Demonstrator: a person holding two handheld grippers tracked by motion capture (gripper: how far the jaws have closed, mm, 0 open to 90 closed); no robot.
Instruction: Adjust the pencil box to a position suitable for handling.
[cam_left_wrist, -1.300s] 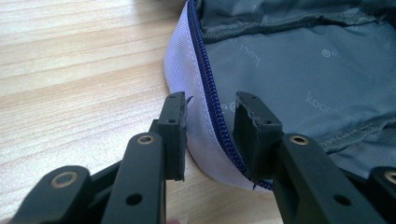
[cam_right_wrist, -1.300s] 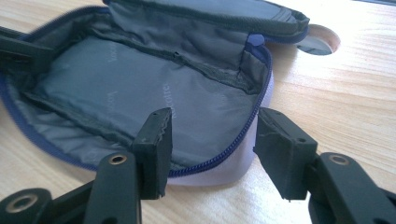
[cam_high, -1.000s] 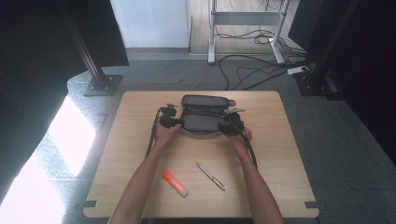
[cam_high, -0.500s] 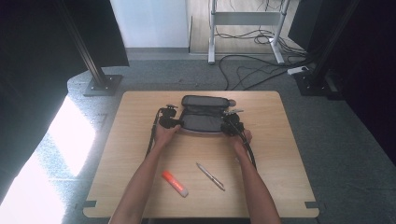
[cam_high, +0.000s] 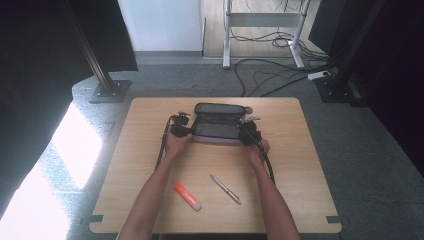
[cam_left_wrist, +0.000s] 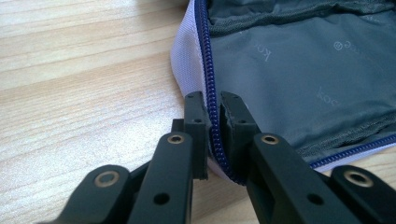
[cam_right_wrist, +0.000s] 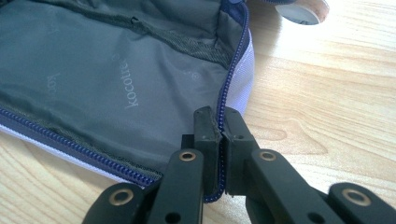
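Observation:
An opened pencil case (cam_high: 218, 122) with grey lining, a pale lilac outer and a blue zipper lies flat at the table's far middle. My left gripper (cam_high: 181, 130) pinches the case's left rim; in the left gripper view (cam_left_wrist: 213, 109) its black jaws are shut on the zipper edge (cam_left_wrist: 208, 70). At the case's right end my right gripper (cam_high: 248, 134) clamps the zipper edge (cam_right_wrist: 229, 88) the same way, seen up close in the right gripper view (cam_right_wrist: 219, 122). The grey lining (cam_right_wrist: 93, 79) spreads out between the two.
An orange glue stick (cam_high: 187, 196) and a silver pen (cam_high: 225, 189) lie near the front of the wooden table (cam_high: 300, 200), between the forearms. A white round object (cam_right_wrist: 301, 10) sits on the wood just past the case's right end.
Both grippers and the case have shifted slightly toward the person. The glue stick and pen have stayed put.

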